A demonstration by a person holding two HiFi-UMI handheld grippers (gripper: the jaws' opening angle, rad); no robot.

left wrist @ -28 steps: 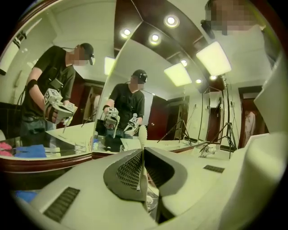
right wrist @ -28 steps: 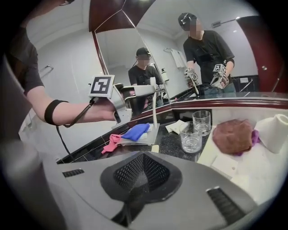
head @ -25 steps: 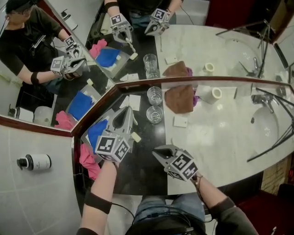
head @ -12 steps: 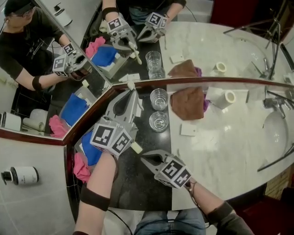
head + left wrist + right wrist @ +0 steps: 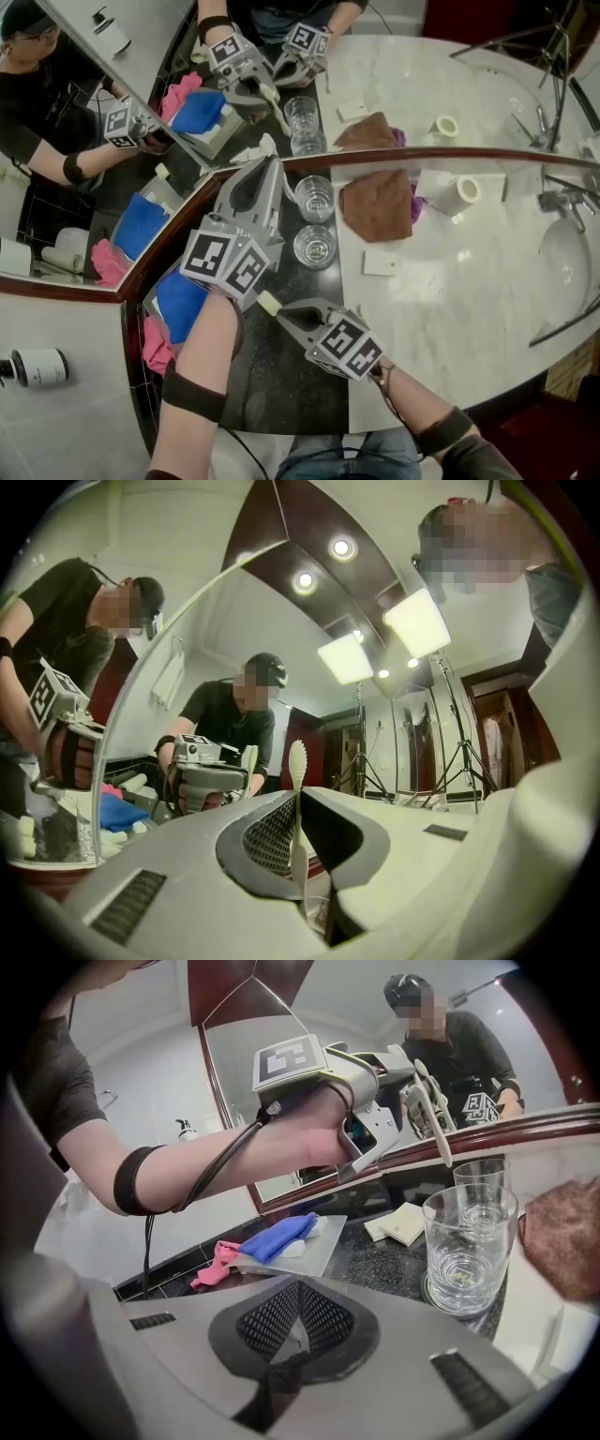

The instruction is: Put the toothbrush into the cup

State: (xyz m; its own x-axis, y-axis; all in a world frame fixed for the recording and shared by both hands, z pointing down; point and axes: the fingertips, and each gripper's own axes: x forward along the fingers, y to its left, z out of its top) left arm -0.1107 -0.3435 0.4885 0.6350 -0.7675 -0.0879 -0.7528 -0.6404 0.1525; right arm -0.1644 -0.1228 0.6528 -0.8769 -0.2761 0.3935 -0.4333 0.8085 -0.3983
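Note:
My left gripper is shut on a pale toothbrush, which stands upright across the jaws with its bristle head on top. The gripper points level at the corner mirror, just left of the farther of two clear glass cups. The right gripper view shows that toothbrush above and behind the near cup. In the head view the near cup stands on the black stone strip, the other cup behind it. My right gripper is shut and holds nothing. It hangs low over the dark strip, nearer me than the cups.
A metal tray with a blue cloth and a pink cloth lies at the left. A brown cloth, a paper roll, a white card and a basin lie to the right. Mirrors close off the back.
My left gripper has carried the toothbrush forward towards the mirror corner, beside the cups. My right gripper has sunk a little and drifted left.

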